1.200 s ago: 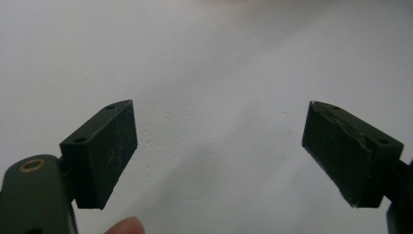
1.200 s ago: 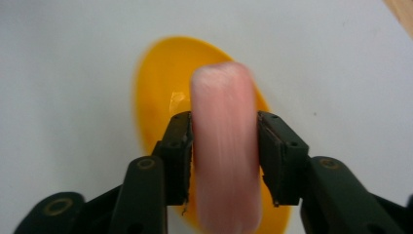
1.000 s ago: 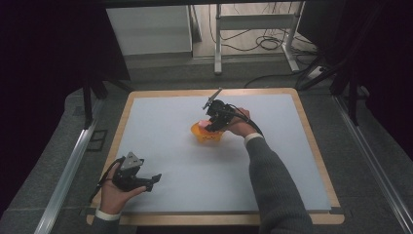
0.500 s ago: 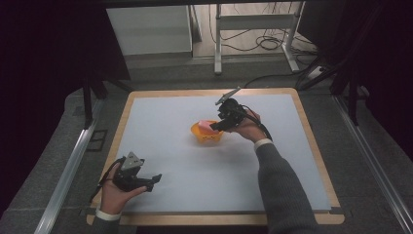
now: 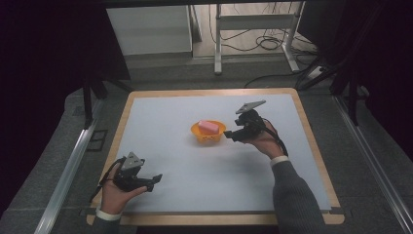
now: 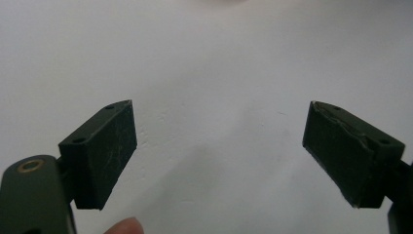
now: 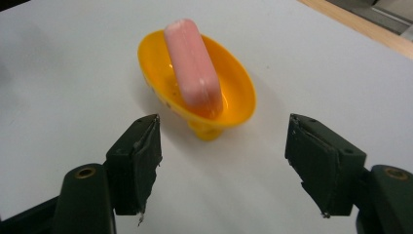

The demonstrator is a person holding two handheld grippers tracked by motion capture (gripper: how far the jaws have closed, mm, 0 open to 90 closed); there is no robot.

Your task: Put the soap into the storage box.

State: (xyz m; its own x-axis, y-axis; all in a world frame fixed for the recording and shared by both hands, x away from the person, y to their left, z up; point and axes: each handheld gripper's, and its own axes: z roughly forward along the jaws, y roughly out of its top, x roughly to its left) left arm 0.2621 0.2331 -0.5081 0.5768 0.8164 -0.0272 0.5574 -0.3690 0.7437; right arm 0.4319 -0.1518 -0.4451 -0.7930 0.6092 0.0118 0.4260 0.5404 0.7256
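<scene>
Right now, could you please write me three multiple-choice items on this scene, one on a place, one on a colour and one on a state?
1. Where does the pink bar lie?
A. In the orange dish
B. On the bare table
C. In the left claw

2. What colour is the dish?
A. Blue
B. Orange
C. Green

3. How does the right claw stand?
A. Shut on the bar
B. Shut on nothing
C. Open, short of the dish

Answers: 1 A, the bar leans inside the dish. 2 B, its wall shows orange in the high view and the right gripper view. 3 C, its jaws stand wide apart with bare table between them.
</scene>
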